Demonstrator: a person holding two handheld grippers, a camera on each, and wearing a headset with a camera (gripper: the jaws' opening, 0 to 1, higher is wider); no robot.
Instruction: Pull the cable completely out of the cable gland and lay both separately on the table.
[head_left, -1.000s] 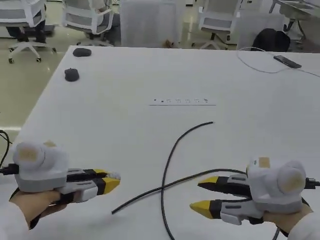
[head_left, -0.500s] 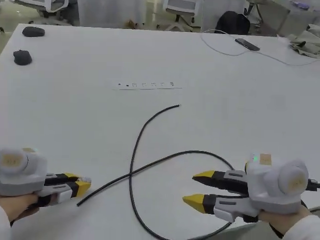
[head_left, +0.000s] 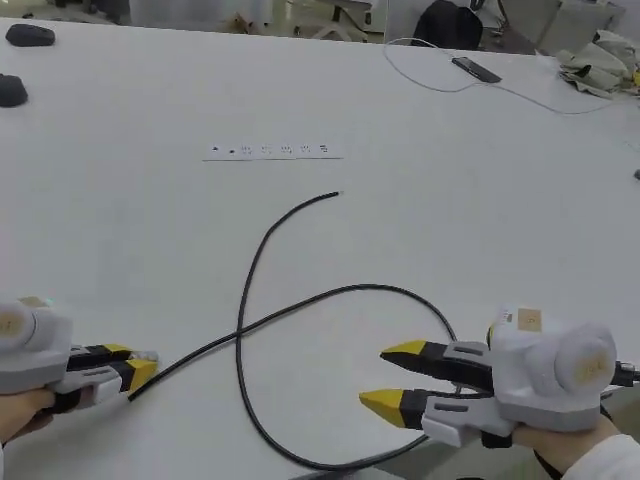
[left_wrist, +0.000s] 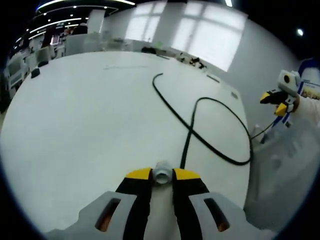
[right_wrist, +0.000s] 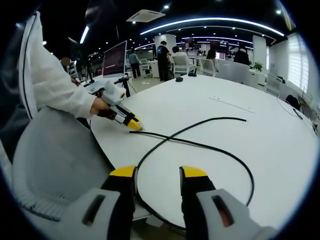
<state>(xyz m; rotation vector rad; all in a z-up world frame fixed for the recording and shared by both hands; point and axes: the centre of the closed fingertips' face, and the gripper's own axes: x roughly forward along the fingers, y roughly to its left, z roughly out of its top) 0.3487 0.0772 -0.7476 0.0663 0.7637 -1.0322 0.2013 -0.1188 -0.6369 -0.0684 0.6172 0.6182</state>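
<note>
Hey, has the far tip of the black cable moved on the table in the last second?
No. In the head view the tip of the cable sits just below the right end of the socket strip, as before; only the camera shifted.

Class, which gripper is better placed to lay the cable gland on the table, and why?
Left: the left gripper holds the cable gland over the table; the right gripper is open and empty.
</note>
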